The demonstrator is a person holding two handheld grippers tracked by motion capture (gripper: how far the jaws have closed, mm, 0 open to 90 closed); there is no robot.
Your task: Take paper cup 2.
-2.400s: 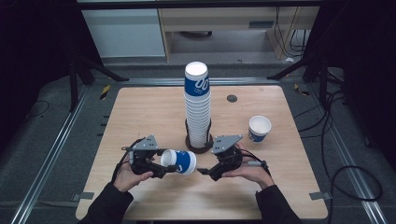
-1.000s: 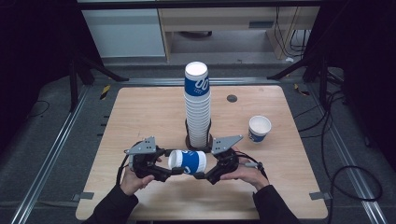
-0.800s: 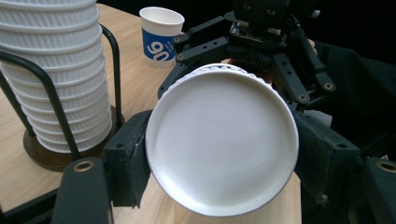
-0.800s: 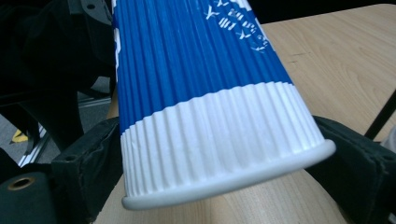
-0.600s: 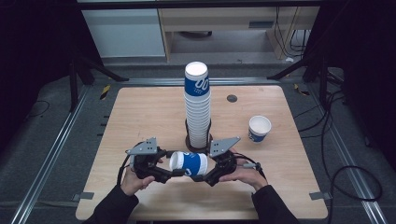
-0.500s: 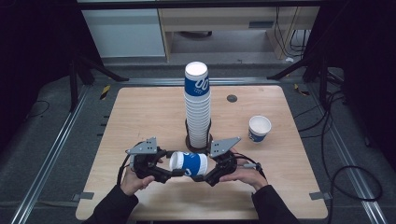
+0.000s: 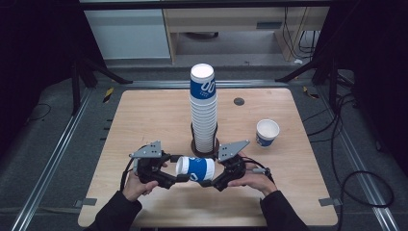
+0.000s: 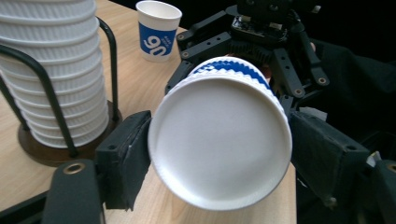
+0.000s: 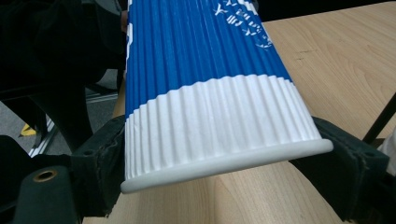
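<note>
High view: a ribbed blue-and-white paper cup (image 7: pixel 195 168) lies on its side in the air just above the near edge of the table (image 7: pixel 144 115), pinched between the two grippers. Its long axis runs left to right across the table. In the left gripper view a flat white disc (image 8: pixel 219 140) faces the camera, though I cannot tell whether that is the base or a lid. The left gripper (image 7: pixel 177 178) is clamped on that end, and the right gripper (image 7: pixel 208 183) is closed on the opposite rim, its jaws pressing the white band (image 9: pixel 219 126) beside the rolled lip.

The cup looks light and thin-walled, so I would expect it to dent under a hard squeeze. The rolled rim and the end disc are the stiffest places to hold.

Just behind stands the tall cup stack (image 7: pixel 203 110) in its wire holder (image 8: pixel 51 93). A lone upright cup (image 7: pixel 267 132) sits well apart to the right.
</note>
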